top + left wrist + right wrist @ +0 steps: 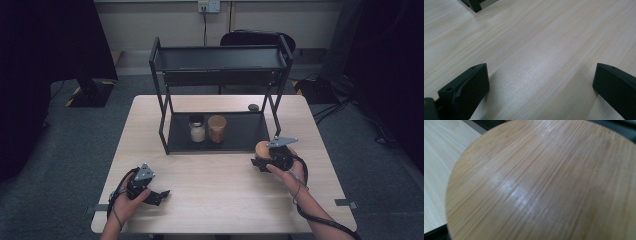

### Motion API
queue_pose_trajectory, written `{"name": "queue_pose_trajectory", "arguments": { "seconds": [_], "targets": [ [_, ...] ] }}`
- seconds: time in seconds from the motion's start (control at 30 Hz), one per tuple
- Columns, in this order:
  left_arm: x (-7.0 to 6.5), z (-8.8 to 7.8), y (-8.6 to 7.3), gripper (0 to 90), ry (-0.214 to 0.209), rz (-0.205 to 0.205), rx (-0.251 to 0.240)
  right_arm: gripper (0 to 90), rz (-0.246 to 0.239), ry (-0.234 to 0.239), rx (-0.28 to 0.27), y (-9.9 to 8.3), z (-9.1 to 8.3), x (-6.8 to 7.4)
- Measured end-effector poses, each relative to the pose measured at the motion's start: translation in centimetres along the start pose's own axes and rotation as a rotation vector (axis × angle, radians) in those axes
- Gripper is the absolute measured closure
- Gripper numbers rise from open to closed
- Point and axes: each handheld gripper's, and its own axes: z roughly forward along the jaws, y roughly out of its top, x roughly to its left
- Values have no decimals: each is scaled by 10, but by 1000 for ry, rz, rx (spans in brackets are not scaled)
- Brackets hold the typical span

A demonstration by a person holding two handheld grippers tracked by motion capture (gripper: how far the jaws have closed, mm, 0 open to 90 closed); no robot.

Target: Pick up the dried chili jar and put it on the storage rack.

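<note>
A person works at a wooden table [220,200] with a gripper in each hand. The right gripper [267,159] sits near the table's right edge, just in front of the front right leg of a black rack [220,60], and is closed on a jar with a bamboo lid [263,149]. In the right gripper view the round lid [544,185] lies very close to the camera, its grain running diagonally, with a strip of table [439,157] at the left; the jaws themselves are hidden there, so the grip is read from the high view, where the jar stands at the gripper's tip. The left gripper [159,196] rests low over the table near its front left corner, well apart from the jar. Its jaws stand wide apart with nothing between them, and bare table [536,50] shows between the two black fingers [469,85] in the left gripper view. On the rack's lower shelf [245,140], toward the table's back edge, stand two more jars side by side: a dark-lidded jar of white contents [197,128] and a bamboo-lidded jar of brown contents [217,129].
</note>
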Motion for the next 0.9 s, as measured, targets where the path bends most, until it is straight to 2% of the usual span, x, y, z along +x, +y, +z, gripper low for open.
{"name": "queue_pose_trajectory", "arguments": {
  "seconds": [0.9],
  "targets": [
    [0, 0, 0, 1, 0, 0, 0, 253, 12, -5, 3, 18, 18, -6]
  ]
}}
